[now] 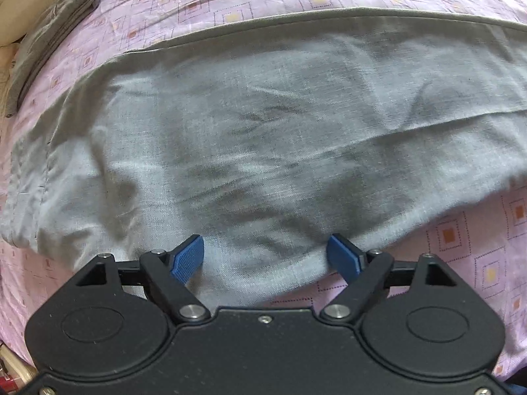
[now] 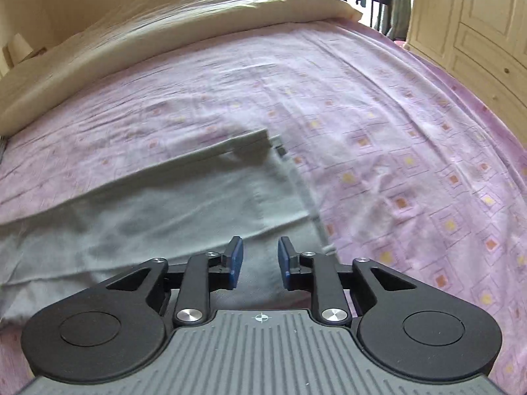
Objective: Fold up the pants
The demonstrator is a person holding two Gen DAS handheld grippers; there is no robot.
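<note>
Grey pants lie spread flat across the pink patterned bedsheet, folded lengthwise with one long edge toward the far side. My left gripper points steeply down over the pants' near edge, its blue pads wide apart with nothing pinched between them. In the right wrist view one end of the pants ends in a hem near the middle of the bed. My right gripper hovers over that end, its blue pads partly apart and gripping nothing.
A second folded grey-green garment lies at the far left of the bed. A beige pillow or duvet lies along the head of the bed. A pale wooden wardrobe stands beyond the bed's right edge, with clothes hanging behind.
</note>
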